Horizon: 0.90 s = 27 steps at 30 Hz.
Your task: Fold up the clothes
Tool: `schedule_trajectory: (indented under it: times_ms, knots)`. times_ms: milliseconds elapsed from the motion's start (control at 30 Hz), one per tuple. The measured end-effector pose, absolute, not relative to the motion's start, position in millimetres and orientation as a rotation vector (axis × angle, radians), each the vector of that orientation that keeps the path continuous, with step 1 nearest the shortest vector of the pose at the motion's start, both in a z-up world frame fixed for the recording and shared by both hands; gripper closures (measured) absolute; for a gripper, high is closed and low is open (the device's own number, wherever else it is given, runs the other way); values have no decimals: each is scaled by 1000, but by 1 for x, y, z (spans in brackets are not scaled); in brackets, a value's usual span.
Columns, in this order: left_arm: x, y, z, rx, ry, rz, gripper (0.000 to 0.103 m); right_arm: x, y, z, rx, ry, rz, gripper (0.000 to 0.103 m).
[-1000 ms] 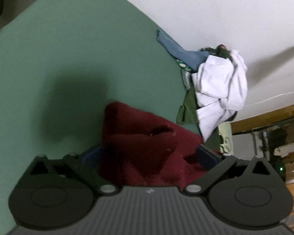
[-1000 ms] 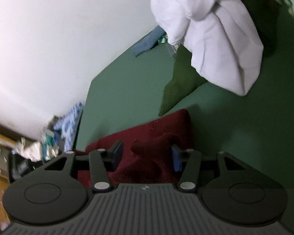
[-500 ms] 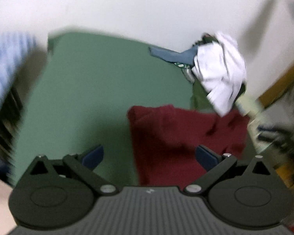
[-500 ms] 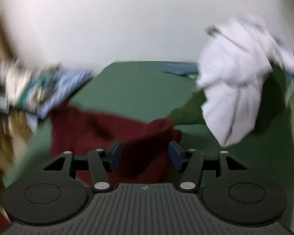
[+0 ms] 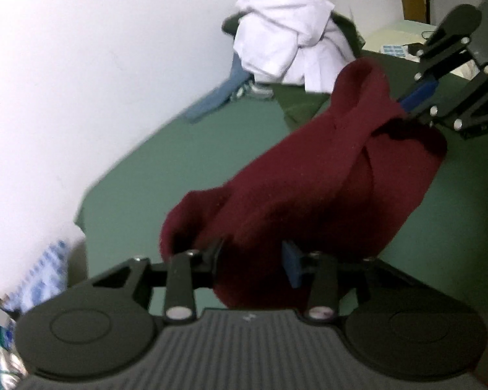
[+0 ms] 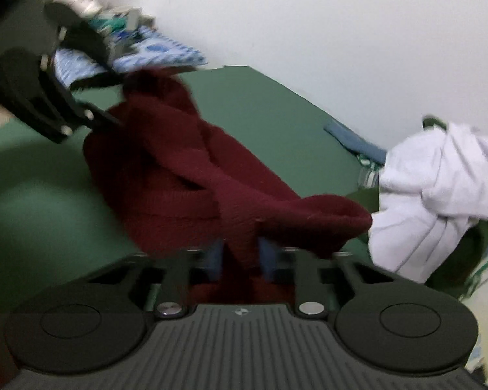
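While the maroon knit garment (image 5: 312,188) hangs bunched above the green surface (image 5: 179,156), its long axis runs from one gripper to the other, so the coming move looks to turn on drawing the two ends apart to spread it. One end sits right at the left gripper (image 5: 253,261), the other rises to the right gripper (image 5: 413,100) at the upper right of the left wrist view; each hand is at its own end, neither nearer the middle. The left gripper's jaws have just been closing and stand about half open with a thick fold of cloth between them, apparently gripped. The right gripper's jaws have also been closing and now stand narrow, pinching a strip of knit. Beyond, a white garment (image 6: 432,195) lies heaped by the wall (image 5: 81,65), well apart from the maroon one.
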<state>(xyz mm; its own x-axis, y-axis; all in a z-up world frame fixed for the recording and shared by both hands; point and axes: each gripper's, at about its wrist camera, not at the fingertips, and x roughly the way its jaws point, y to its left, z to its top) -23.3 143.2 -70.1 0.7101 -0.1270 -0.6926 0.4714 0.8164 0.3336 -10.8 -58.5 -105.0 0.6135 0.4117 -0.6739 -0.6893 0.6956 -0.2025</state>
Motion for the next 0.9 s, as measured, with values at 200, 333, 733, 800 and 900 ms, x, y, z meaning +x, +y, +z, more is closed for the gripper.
schedule_trajectory:
  times_ms: [200, 333, 733, 800, 900]
  knots:
    - [5, 145, -73, 487, 704, -305, 56, 24, -82, -90, -160, 691, 610, 90]
    - [33, 149, -68, 403, 712, -270, 63, 58, -93, -89, 87, 729, 570, 93]
    - [111, 161, -95, 202, 845, -194, 49, 120, -78, -130, 244, 790, 436, 94]
    - [117, 157, -104, 212, 854, -179, 44, 126, -73, -142, 230, 817, 417, 93]
    - [121, 158, -106, 202, 854, -176, 38, 129, -70, -147, 202, 805, 415, 87]
